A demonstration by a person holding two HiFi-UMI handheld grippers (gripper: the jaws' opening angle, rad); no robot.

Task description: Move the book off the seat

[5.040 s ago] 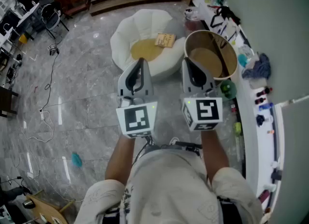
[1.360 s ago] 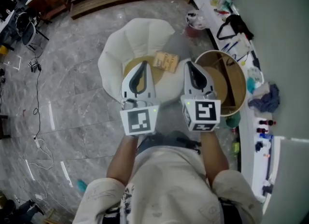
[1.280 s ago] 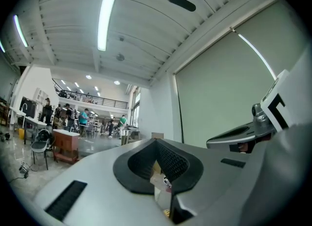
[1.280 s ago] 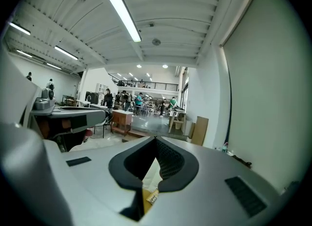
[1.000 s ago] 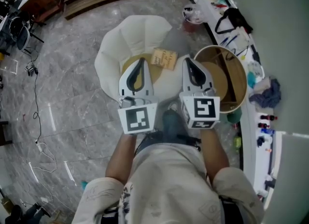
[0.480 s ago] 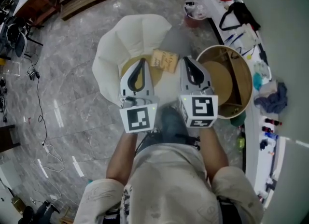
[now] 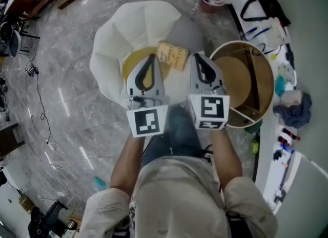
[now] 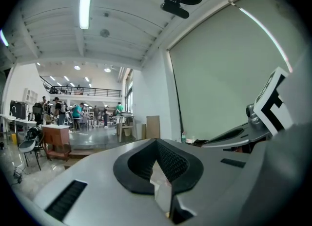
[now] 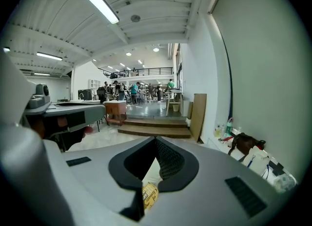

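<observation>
Left claw [image 7: 150,57] is closed, jaws together with nothing between them. Right claw [image 7: 195,57] is the same, closed and empty. Book [image 7: 172,56] lies on the white seat [image 7: 138,21], at the right edge of the yellow cushion [image 7: 134,67]. In my head view it sits between the two claw tips; neither touches it. In the right gripper view I see it low, through the jaw gap. Wooden drum [image 7: 233,75] stands on the floor just beside the seat, on the right.

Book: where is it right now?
Head view, upper centre: the book lies on the white seat, right of its yellow cushion, left of the wooden tub.
</observation>
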